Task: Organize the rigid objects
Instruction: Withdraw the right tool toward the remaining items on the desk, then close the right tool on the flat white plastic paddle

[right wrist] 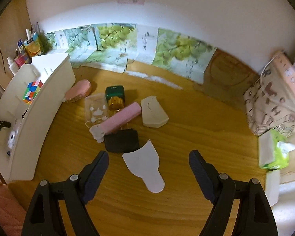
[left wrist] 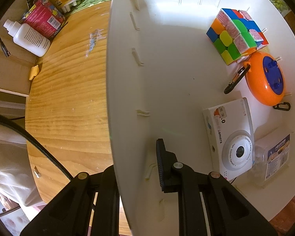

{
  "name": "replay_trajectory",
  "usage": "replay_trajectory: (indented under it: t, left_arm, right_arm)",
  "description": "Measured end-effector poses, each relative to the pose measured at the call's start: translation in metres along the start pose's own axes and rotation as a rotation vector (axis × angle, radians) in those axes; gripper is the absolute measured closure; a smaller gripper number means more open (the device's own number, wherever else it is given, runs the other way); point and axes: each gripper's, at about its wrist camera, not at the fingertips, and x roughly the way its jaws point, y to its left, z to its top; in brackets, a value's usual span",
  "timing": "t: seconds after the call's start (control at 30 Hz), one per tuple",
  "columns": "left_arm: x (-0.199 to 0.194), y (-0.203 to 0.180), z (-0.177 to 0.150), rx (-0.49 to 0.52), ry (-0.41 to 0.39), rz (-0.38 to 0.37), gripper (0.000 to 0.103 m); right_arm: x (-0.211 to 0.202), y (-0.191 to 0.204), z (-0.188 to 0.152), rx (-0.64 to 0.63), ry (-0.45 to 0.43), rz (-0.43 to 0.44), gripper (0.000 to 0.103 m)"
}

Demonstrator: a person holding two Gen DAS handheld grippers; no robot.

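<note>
My left gripper is shut on the side wall of a white storage bin, one finger inside and one outside. Inside the bin lie a colourful puzzle cube, an orange and blue round toy, a white toy camera and a clear plastic box. My right gripper is open above the wooden table, over a white flat paddle-shaped piece. Beyond it lie a black case, a pink bar, a green and gold bottle, a beige wedge and a pink oval case.
The bin also shows at the left of the right wrist view. A white bottle, a red packet and a juice carton stand behind it. A tissue pack and a patterned bag sit at the right. Grape-print cards line the wall.
</note>
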Motion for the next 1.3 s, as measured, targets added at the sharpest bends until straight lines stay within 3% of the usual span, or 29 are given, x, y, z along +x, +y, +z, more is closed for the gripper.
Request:
replay_trajectory:
  t: [0.2, 0.63, 1.03, 1.3]
  left_arm:
    - [-0.002, -0.003, -0.004, 0.001, -0.003, 0.004, 0.086]
    - [-0.004, -0.003, -0.006, 0.001, -0.002, -0.011, 0.083]
    - [-0.004, -0.003, -0.005, 0.005, -0.001, -0.017, 0.08]
    - [-0.004, -0.003, -0.004, 0.008, -0.003, -0.018, 0.079]
  right_arm:
    - [0.024, 0.0, -0.008, -0.006, 0.054, 0.005, 0.019]
    - [0.067, -0.007, -0.026, 0.105, 0.125, 0.03, 0.019]
    - [0.079, -0.005, -0.029, 0.171, 0.118, 0.069, 0.02]
    - [0.078, -0.002, -0.024, 0.167, 0.084, 0.042, 0.043]
